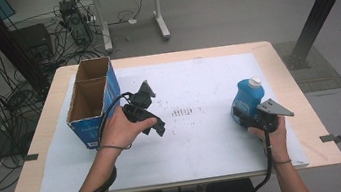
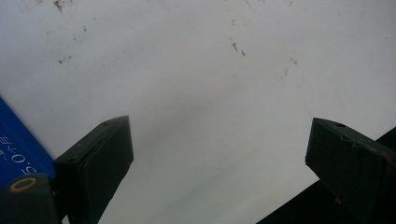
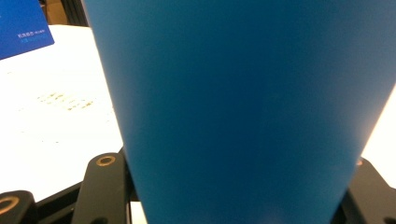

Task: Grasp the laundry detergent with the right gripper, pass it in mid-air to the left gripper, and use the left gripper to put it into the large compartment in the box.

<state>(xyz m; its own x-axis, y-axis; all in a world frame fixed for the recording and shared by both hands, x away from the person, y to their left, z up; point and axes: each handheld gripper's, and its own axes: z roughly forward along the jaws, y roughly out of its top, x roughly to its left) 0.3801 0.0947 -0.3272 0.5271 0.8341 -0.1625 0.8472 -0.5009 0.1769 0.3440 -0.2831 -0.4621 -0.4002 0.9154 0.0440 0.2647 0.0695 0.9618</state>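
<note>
The right gripper (image 1: 254, 114) is clamped on the blue bottle (image 1: 248, 96), which stands upright on the white sheet (image 1: 206, 146) toward the right side of the table (image 1: 285, 64). In the high view the hand and the grey plate cover the jaws and the bottle's lower part, so the contact itself is hidden there. In the right gripper view the bottle (image 3: 243, 107) looms so close that its cap and base are cut off and the jaws peek out at either side of it, pressed against its flanks. Past the bottle on that view's left lie the sheet with faint smudges and a corner of the blue box (image 3: 21, 25). Well apart to the left, the left gripper (image 1: 152, 106) hangs over the sheet with its jaws spread wide and nothing between them; its own view shows bare sheet (image 2: 210, 84) with a few specks, and a sliver of the box (image 2: 18, 149) at the edge. The box (image 1: 90, 105), open-topped with two compartments, sits just beside the left gripper, its inside too shadowed to read.
</note>
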